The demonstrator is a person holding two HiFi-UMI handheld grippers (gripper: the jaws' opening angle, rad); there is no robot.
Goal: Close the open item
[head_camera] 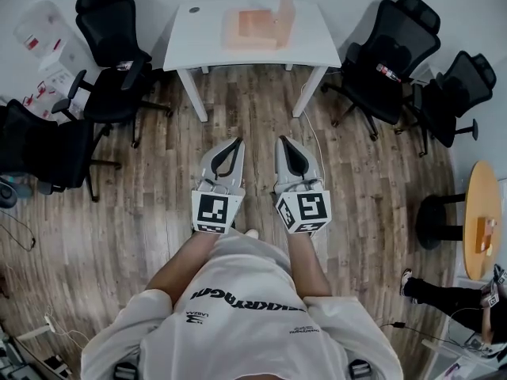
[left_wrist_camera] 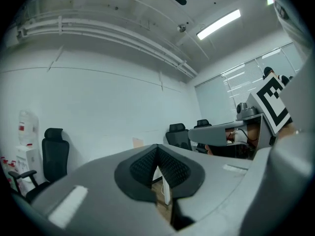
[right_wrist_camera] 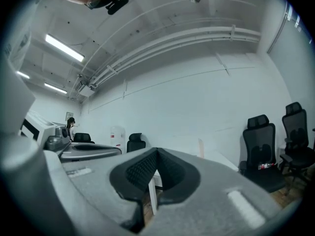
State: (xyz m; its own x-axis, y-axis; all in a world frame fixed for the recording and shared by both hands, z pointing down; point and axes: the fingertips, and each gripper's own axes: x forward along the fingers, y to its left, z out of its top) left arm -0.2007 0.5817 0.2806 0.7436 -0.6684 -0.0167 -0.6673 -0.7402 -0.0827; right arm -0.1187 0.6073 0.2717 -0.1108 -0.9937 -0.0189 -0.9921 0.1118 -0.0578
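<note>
An open, pale cardboard box (head_camera: 257, 26) stands on the white table (head_camera: 198, 44) at the far side of the room, its lid flap upright on the right side. My left gripper (head_camera: 238, 142) and right gripper (head_camera: 283, 141) are held side by side over the wooden floor, well short of the table, both shut with nothing between the jaws. In the left gripper view the left gripper (left_wrist_camera: 157, 147) has its pads pressed together, and the box flap (left_wrist_camera: 138, 142) shows small beyond. The right gripper (right_wrist_camera: 156, 150) is likewise shut, with the flap (right_wrist_camera: 201, 148) far off.
Black office chairs flank the table: two at the left (head_camera: 115, 34) (head_camera: 47, 149) and two at the right (head_camera: 392, 50) (head_camera: 458, 93). A round wooden table (head_camera: 479, 212) stands at the right edge. Another person's leg (head_camera: 432, 291) shows at lower right. Cables lie on the floor.
</note>
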